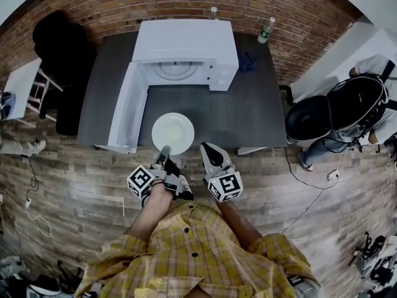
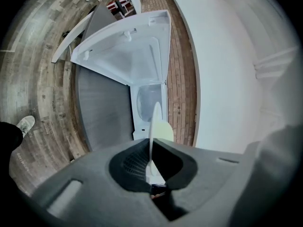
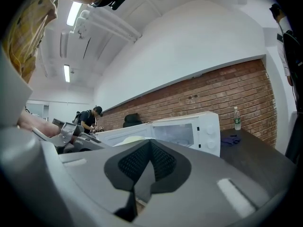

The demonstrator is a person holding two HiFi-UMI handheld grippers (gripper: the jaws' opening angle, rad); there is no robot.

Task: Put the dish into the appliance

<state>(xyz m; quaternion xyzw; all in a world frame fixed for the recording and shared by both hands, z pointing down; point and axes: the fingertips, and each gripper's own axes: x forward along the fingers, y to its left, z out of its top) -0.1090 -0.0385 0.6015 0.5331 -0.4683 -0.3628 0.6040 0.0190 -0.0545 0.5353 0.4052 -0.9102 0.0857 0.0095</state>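
A white round dish point(image 1: 173, 132) hangs level over the near edge of the dark grey table point(image 1: 260, 117), in front of the white microwave point(image 1: 186, 42). Its door point(image 1: 127, 107) swings open to the left, showing the glass turntable point(image 1: 175, 71). My left gripper point(image 1: 165, 153) is shut on the dish's near rim. The left gripper view shows the dish point(image 2: 154, 126) edge-on between the pads, with the open microwave point(image 2: 149, 98) ahead. My right gripper point(image 1: 208, 149) hangs just right of the dish, shut and empty. The right gripper view shows its jaws point(image 3: 150, 148) together, the microwave point(image 3: 189, 131) beyond.
A plastic bottle point(image 1: 265, 30) and a blue cloth point(image 1: 246, 61) sit on the table to the right of the microwave. A black chair point(image 1: 310, 117) with a backpack stands at the right. At the left are a dark seat point(image 1: 59, 54) and a small white table point(image 1: 22, 85).
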